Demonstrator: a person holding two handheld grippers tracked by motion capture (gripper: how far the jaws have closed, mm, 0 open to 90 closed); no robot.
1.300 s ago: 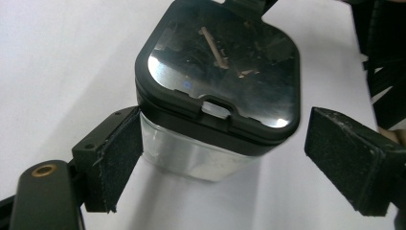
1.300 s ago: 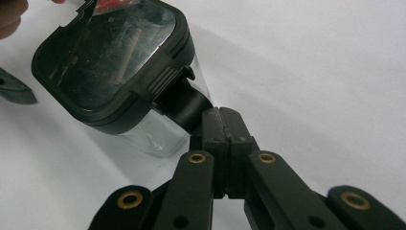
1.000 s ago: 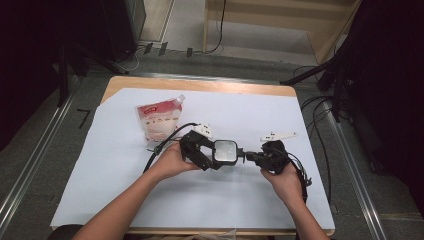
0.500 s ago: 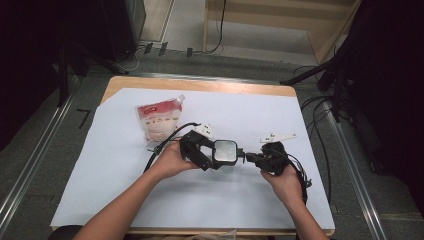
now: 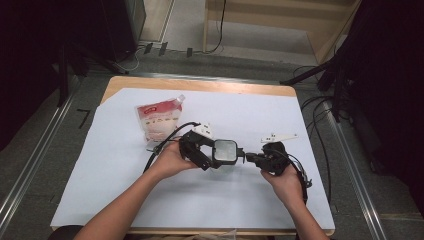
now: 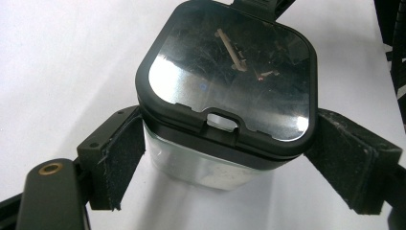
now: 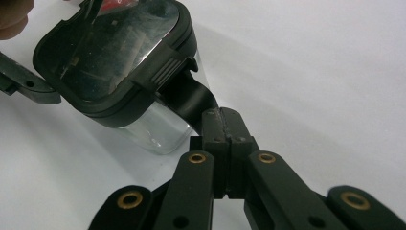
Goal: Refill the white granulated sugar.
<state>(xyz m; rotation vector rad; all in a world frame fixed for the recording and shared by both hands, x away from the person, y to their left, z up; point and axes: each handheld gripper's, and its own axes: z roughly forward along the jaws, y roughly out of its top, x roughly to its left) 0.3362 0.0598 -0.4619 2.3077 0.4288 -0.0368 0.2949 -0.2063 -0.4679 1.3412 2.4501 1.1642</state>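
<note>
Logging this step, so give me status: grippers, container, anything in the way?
Left gripper clamps clear container by its sides. Right gripper shut on lid tab. Pouch lies apart, nothing obstructing.

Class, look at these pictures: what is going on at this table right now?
A person at the table works a clear container with a black lid using two hand-held tools. The left claw clamps the container's clear body from both sides. The right claw is shut on the black latch tab at the lid's edge, apparently to open or close it. A red and white pouch lies untouched farther back on the white sheet.
</note>
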